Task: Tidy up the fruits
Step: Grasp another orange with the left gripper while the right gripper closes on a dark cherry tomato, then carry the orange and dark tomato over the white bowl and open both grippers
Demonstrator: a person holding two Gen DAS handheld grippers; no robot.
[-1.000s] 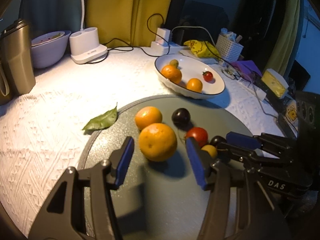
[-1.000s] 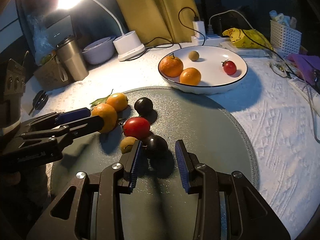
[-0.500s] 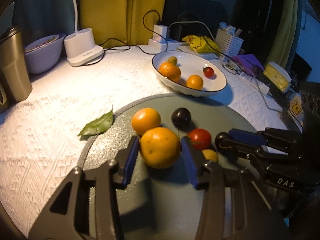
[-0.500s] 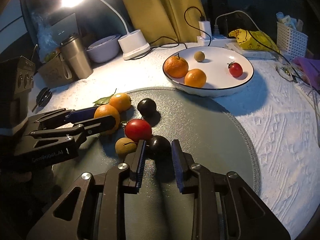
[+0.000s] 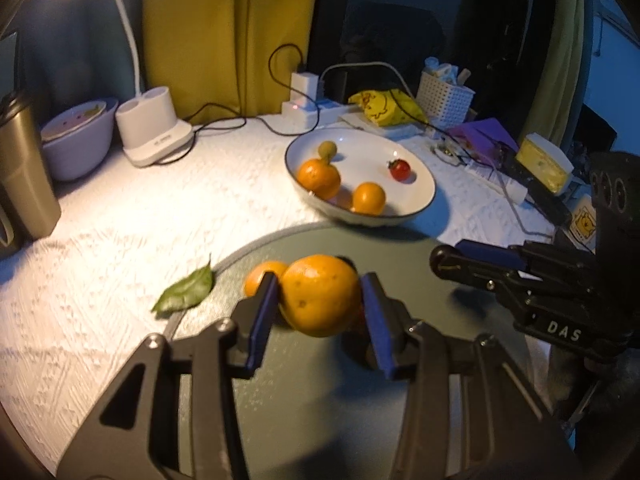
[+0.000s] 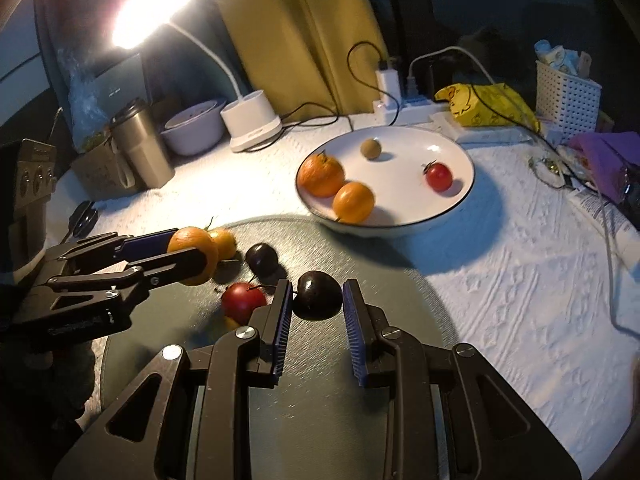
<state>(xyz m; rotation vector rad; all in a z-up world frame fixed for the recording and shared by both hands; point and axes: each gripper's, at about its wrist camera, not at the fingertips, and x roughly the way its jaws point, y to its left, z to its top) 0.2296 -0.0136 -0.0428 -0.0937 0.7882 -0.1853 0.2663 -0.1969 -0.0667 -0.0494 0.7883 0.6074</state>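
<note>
My left tool (image 5: 320,300) is clamped on the large orange (image 5: 320,294), both blue pads pressed to its sides, above the round grey mat (image 5: 440,400). My right tool (image 6: 316,308) is closed on the dark plum (image 6: 317,295) over that same mat. A smaller orange (image 6: 224,242), a second dark plum (image 6: 262,258) and a red fruit (image 6: 242,302) lie on the mat (close together). The white plate (image 6: 452,204) on the table (image 6: 520,280) holds two oranges, a red tomato and a small brownish fruit.
</note>
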